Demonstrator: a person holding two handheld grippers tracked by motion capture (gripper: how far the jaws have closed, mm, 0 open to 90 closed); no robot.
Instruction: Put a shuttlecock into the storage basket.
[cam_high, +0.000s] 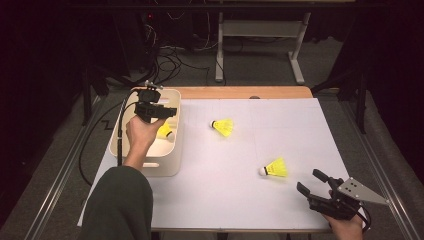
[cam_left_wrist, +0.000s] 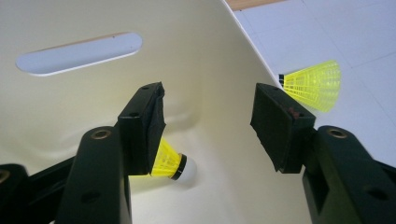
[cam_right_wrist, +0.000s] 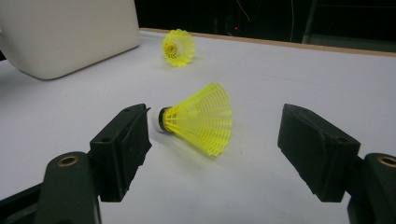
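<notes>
Two yellow shuttlecocks (cam_high: 275, 168) (featherlight, with crushable mesh skirts) are best pinched at the firm cork; the right gripper (cam_high: 315, 182) and left gripper (cam_high: 159, 111) are held wide, empty.

It looks like a lab or test room: a white-covered table (cam_high: 280, 200) on a metal frame (cam_high: 57, 175), loose cables (cam_high: 167, 60) on the dark floor (cam_high: 260, 70), a grey stand (cam_high: 260, 30) behind.
</notes>
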